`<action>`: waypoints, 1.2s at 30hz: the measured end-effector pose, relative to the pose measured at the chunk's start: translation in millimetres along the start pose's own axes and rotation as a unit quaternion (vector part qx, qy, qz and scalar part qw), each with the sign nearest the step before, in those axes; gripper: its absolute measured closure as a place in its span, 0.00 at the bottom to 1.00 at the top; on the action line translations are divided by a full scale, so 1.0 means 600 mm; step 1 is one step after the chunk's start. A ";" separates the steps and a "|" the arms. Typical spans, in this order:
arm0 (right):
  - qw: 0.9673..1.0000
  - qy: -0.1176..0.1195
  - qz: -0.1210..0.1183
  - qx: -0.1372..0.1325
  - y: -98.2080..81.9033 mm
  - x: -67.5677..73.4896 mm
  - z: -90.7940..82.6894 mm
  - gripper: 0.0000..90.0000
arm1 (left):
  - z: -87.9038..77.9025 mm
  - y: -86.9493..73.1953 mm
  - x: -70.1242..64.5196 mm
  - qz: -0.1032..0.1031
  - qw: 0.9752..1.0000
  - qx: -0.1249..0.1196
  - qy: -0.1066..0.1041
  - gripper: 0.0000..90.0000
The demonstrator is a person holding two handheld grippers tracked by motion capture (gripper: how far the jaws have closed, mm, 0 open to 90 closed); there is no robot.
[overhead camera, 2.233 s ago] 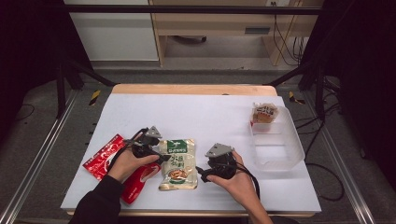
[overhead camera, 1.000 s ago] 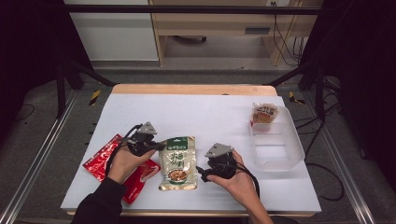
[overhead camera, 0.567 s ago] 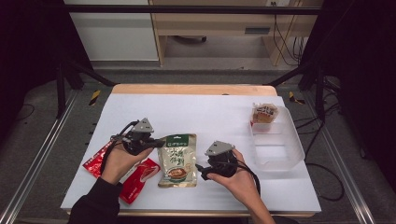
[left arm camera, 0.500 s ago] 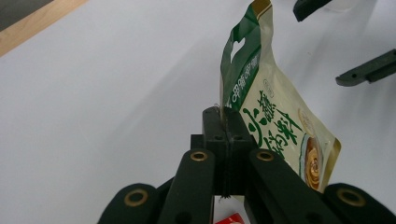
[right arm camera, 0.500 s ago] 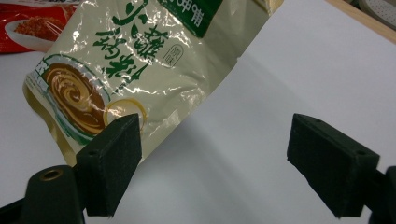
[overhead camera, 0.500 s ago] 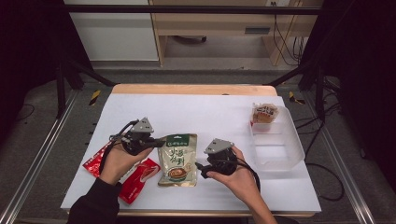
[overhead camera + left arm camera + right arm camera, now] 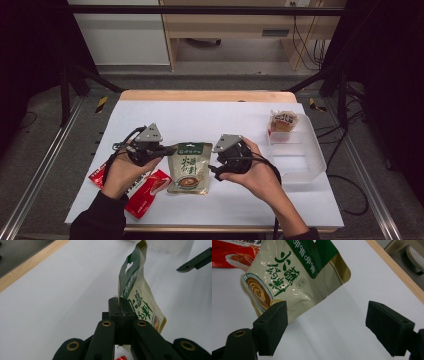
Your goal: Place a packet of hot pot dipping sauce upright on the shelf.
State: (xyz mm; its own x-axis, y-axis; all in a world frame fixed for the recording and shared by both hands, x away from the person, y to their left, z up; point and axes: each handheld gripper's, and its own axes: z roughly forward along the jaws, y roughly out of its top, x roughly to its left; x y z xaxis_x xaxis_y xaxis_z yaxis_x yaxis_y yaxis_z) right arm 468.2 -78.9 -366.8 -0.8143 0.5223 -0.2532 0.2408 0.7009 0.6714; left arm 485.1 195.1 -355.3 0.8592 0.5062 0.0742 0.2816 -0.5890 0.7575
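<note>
Two hand-held grippers work over a white table (image 7: pixel 200 115) with a wooden far edge. The left hand-held gripper (image 7: pixel 167 149) has its jaws pressed fully together on the upper left corner of a cream-and-green pouch (image 7: pixel 190 167); in the left gripper view the pouch's green header strip (image 7: pixel 128 275), with its hang-hole cut-out, rises edge-on from between the closed pads (image 7: pixel 113 307). The pouch lies near the middle of the table, between the two hands, its printed face up and its lower end toward the near edge. The right hand-held gripper (image 7: pixel 214 170) sits just right of the pouch with its jaws spread wide and nothing between them; in the right gripper view the left pad (image 7: pixel 272 326) overlaps the pouch's edge, though contact cannot be judged, and the right pad (image 7: pixel 387 327) stands over bare table. A red packet (image 7: pixel 147 192) lies on the table at the near left, partly under the left hand (image 7: pixel 122 172), just left of the pouch. A clear plastic bin (image 7: pixel 300 155) stands at the right side of the table, well apart from the pouch, with a small wrapped snack (image 7: pixel 283 121) at its far end. The right hand (image 7: pixel 255 175) grips its tool from the near side.
</note>
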 end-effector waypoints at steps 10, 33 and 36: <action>0.999 0.006 -0.045 0.021 0.053 -0.022 -0.002 0.24 | -0.008 0.002 0.000 0.005 1.000 -0.005 -0.002 1.00; 0.990 0.077 -0.100 0.056 0.096 -0.024 0.022 0.55 | -0.011 0.010 -0.008 0.016 1.000 -0.008 -0.003 1.00; 0.988 0.086 -0.107 0.065 0.096 -0.019 0.034 0.64 | -0.012 0.010 -0.007 0.019 1.000 -0.005 -0.004 1.00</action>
State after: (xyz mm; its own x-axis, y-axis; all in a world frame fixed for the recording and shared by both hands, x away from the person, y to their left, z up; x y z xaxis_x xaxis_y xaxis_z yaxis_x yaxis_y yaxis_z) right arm 501.9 -34.8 -339.5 -0.9289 0.2726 -0.2507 0.1096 0.8489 0.5171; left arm 480.0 194.1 -346.4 0.8722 0.4794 0.0977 0.2447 -0.6004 0.7613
